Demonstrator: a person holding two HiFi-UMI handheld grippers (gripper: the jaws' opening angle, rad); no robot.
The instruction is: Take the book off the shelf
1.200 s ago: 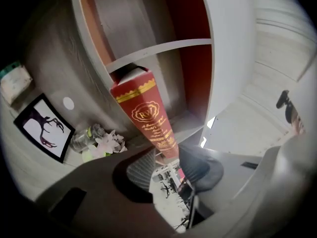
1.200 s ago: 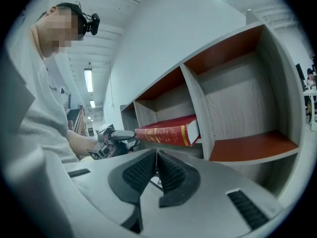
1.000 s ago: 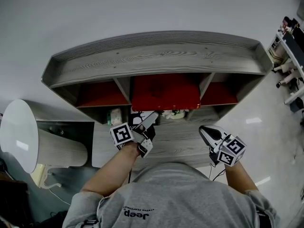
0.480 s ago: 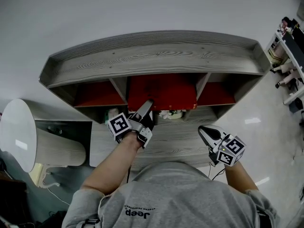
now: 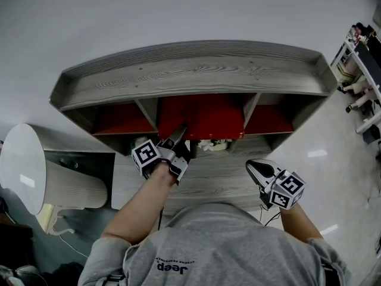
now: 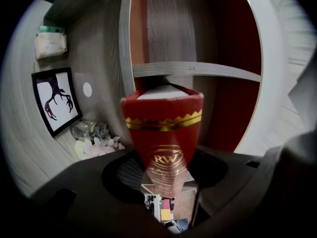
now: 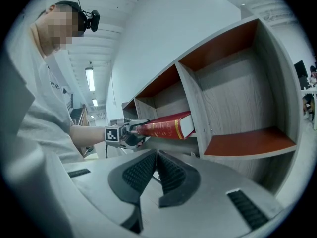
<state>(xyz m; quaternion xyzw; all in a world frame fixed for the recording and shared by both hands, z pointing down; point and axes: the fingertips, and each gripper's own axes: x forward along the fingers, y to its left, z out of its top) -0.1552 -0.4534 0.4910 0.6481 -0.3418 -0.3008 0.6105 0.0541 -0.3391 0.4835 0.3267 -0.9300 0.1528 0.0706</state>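
Observation:
A thick red book (image 5: pixel 201 117) with gold bands lies flat in the middle compartment of the grey wooden shelf (image 5: pixel 190 70), its front end sticking out. My left gripper (image 5: pixel 178 134) points level at that end. Its jaws have just been closing, and they now press on the book's spine (image 6: pixel 163 118). From the right gripper view the book (image 7: pixel 163 125) pokes out of the shelf with the left gripper (image 7: pixel 132 132) clamped on its end. My right gripper (image 5: pixel 257 168) hangs lower right, away from the shelf, shut with nothing in it (image 7: pixel 156 170).
On the lower shelf stand a framed black-and-white picture (image 6: pixel 55 100), a clear bottle (image 6: pixel 89 129) and a small box (image 6: pixel 49 41). A white round object (image 5: pixel 24 165) stands at the left and a rack (image 5: pixel 363 70) at the far right. Red-floored side compartments (image 5: pixel 122 119) flank the book.
The left gripper has moved up from the lower shelf to the book's front edge, rolled a little, and closed on it. The right gripper has stayed put.

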